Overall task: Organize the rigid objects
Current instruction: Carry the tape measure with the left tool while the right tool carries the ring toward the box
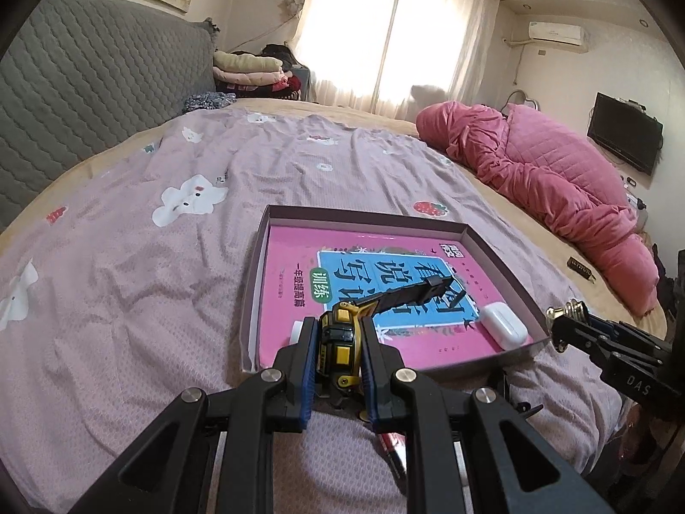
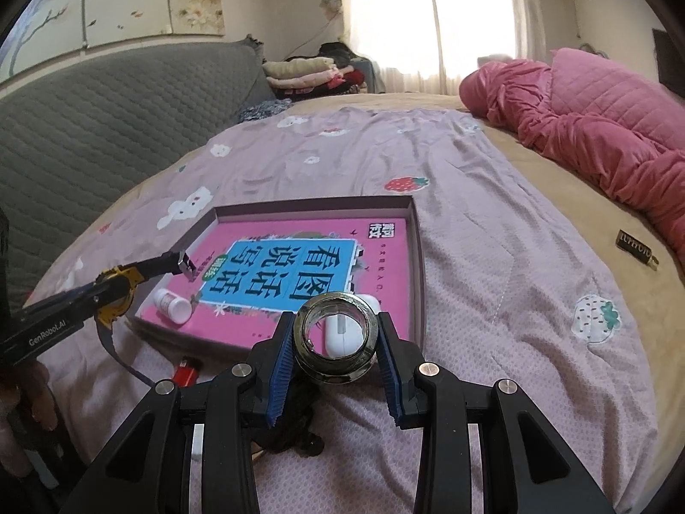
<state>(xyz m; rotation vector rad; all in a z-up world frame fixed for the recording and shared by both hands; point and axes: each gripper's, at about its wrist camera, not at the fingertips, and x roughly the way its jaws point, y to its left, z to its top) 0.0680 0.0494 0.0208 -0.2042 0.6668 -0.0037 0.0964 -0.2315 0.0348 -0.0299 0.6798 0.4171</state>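
STEP: we carry 2 items to shallow purple cardboard tray | L tongs clamp yellow-black tape measure, at tray's near edge | R tongs clamp clear glass jar, tray just ahead | NEXT: lower in beside white earbud case, loosen grips

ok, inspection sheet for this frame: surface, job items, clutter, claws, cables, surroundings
Surface: bed with wrinkled lilac cartoon-print sheet over a tan cover.
Job's things: shallow box tray holding a pink workbook, white earbud case and small white bottle; red lighter on the sheet in front of the tray.
Clutter: small dark labelled item on the tan cover.
Claws: left claw shut on a yellow tape measure, blade extended over the workbook; right claw shut on a glass jar, beside the tray's near right corner.
Cables: nothing seen.
Surroundings: pink quilt, grey headboard, folded clothes, curtained window, wall TV.
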